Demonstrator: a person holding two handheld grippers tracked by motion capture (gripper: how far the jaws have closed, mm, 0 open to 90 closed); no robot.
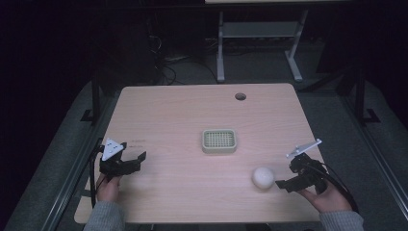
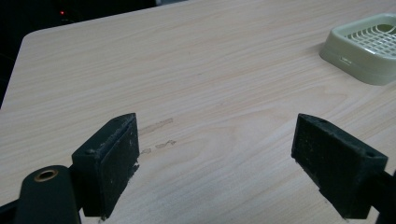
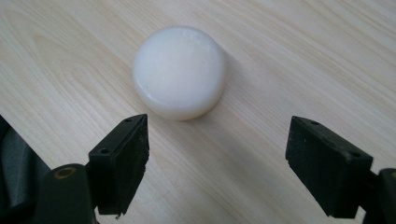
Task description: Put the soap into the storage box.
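Right gripper (image 3: 217, 163) aiming, jaws apart, at white round soap (image 3: 179, 72) just ahead.
Left gripper (image 2: 215, 163), jaws apart w/ nothing between, waiting; soap dish (image 2: 369, 46) lying ahead-right.

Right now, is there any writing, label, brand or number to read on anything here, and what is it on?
No text can be read.
The table has a faint line of marks near the left gripper: too small and blurred to read.
The tray, the white ball and the right gripper show no writing.
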